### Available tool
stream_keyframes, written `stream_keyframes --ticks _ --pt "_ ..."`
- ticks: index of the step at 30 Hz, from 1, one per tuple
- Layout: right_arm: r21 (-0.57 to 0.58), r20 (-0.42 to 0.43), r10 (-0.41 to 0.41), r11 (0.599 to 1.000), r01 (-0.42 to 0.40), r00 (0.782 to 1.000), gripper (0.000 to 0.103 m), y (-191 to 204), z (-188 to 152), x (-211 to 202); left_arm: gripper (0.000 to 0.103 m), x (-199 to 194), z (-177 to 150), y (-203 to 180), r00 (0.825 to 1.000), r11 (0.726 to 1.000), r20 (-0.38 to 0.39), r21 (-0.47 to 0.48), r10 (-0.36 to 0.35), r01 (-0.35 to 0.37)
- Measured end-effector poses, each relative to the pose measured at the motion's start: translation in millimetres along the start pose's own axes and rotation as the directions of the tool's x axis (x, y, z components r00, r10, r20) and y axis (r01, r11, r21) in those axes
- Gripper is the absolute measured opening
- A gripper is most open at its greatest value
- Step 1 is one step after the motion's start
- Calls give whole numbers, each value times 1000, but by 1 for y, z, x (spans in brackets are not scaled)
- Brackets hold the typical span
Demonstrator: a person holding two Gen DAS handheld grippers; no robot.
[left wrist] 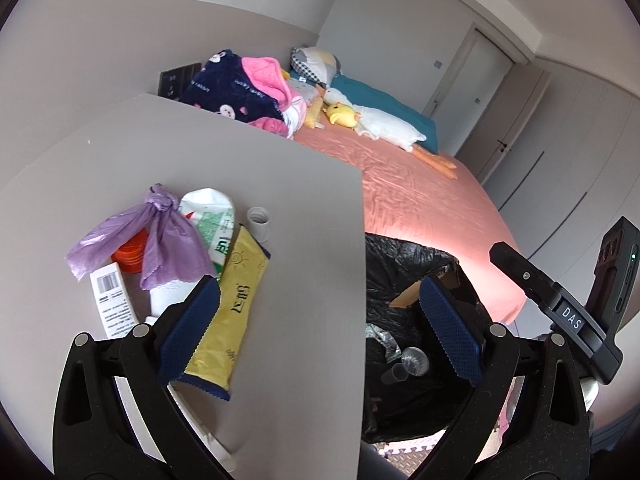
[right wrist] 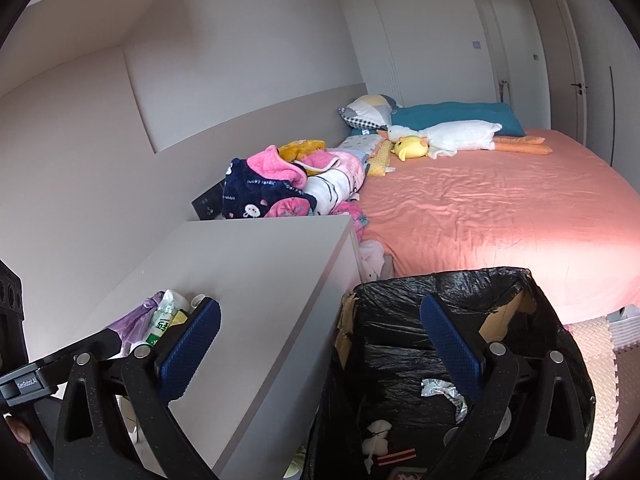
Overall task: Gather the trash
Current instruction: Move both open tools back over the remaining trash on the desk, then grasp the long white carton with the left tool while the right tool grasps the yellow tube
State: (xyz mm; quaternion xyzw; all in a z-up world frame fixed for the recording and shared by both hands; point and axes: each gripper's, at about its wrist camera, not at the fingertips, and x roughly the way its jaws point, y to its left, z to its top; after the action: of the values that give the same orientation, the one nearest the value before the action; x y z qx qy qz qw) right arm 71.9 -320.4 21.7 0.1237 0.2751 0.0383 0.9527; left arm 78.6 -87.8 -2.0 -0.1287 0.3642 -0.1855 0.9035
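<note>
Trash lies on a grey table (left wrist: 280, 184): a knotted purple plastic bag (left wrist: 148, 240), a white and green wrapper (left wrist: 212, 224), a yellow packet (left wrist: 236, 300), a white barcode box (left wrist: 112, 300), an orange lid (left wrist: 130, 256) and a small white cap (left wrist: 259, 222). My left gripper (left wrist: 320, 312) is open and empty, its left finger over the yellow packet. A bin lined with a black bag (right wrist: 440, 320) stands beside the table and holds several scraps; it also shows in the left wrist view (left wrist: 404, 264). My right gripper (right wrist: 320, 336) is open and empty above the table's edge and the bin.
A bed with a salmon sheet (right wrist: 500, 208) lies behind the bin, with a white plush goose (right wrist: 452, 136), pillows and piled blankets (right wrist: 280, 188). Foam floor mats (right wrist: 600, 360) lie to the right. The right gripper's body (left wrist: 576, 320) shows at the right of the left wrist view.
</note>
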Motion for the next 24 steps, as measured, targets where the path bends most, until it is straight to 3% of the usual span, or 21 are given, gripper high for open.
stream_keyframes --ticks 12,24 --pt "-34 -66 68 997 -71 995 100 39 -13 21 96 -16 -15 50 983 979 -4 -83 184 -184" --pt "-65 -142 127 988 -137 982 100 78 -25 41 96 -3 -35 82 956 952 -106 -112 275 -286"
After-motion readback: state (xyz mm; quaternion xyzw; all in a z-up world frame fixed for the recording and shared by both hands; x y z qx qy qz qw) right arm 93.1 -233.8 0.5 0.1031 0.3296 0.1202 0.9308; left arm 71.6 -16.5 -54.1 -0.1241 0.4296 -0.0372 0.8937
